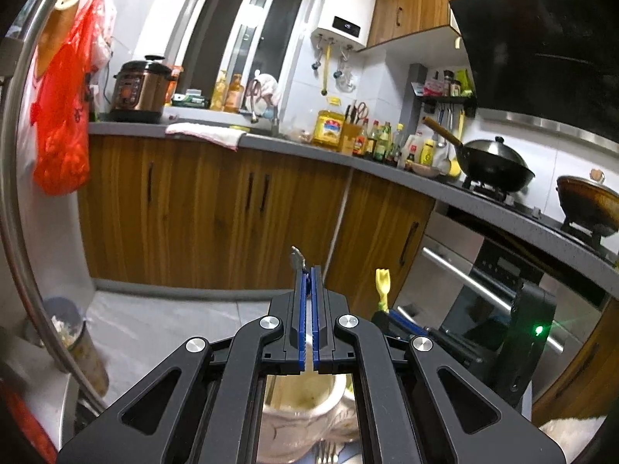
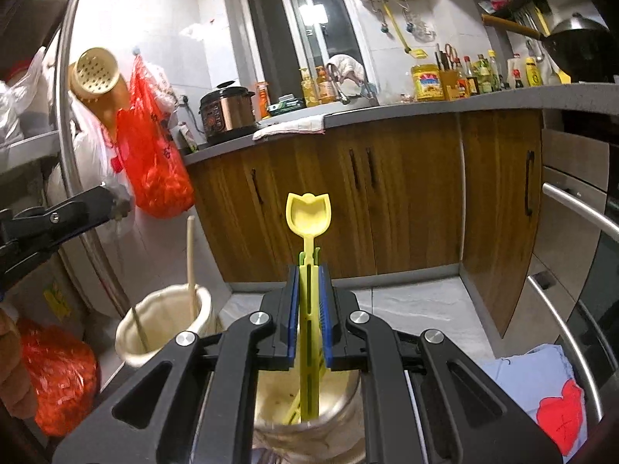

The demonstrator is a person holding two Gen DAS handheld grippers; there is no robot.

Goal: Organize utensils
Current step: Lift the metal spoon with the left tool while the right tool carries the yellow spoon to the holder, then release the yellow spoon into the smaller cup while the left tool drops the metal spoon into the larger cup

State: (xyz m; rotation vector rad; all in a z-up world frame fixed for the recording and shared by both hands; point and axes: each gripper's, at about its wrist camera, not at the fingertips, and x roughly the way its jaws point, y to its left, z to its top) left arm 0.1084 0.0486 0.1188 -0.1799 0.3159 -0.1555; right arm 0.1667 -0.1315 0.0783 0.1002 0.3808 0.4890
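We are mid-delivery: our right tool (image 2: pixel 308 309) clamps a yellow plastic spoon (image 2: pixel 308 216) above a holder (image 2: pixel 309 421), our left tool (image 1: pixel 308 309) pinches a metal utensil (image 1: pixel 298 259) over the cream ceramic holder (image 1: pixel 305 410); next, lower and release.

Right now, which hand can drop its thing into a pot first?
Probably the right. The right gripper has its jaws shut on the yellow spoon, whose handle already dips into the steel cup. The left gripper clamps a thin utensil above the white ceramic holder.
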